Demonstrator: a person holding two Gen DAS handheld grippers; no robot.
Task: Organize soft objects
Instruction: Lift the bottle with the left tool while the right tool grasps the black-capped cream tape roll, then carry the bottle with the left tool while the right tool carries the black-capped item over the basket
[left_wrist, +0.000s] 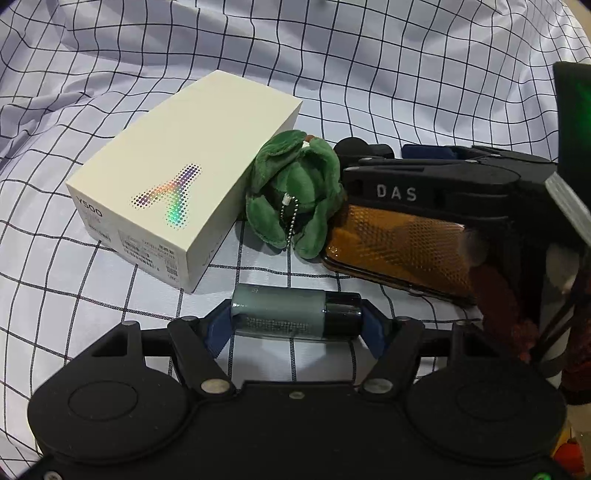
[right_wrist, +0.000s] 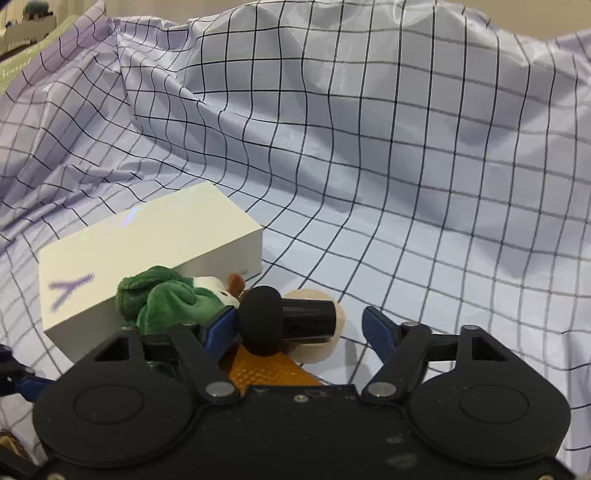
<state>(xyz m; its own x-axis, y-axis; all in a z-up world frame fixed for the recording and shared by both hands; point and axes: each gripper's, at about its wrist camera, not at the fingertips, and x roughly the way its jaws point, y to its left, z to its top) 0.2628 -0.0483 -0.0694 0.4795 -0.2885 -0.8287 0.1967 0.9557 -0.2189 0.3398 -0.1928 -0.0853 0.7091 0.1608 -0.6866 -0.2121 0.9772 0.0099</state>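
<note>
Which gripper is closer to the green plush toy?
Right. The right gripper sits right beside the plush toy, its left finger almost against it. The left gripper is farther back, shut on a small bottle in front of the toy.

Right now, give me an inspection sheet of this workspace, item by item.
Surface: rumpled checked cloth.
Job's things: green plush toy with ball chain, lying against the white box.
Clutter: grey-green bottle; orange phone; black cylinder with foam cap.
Grippers: left tongs shut on the bottle; right tongs open, one finger beside the plush.
Cables: nothing seen.
Surroundings: blurred shelf items in the right view's far corner.
</note>
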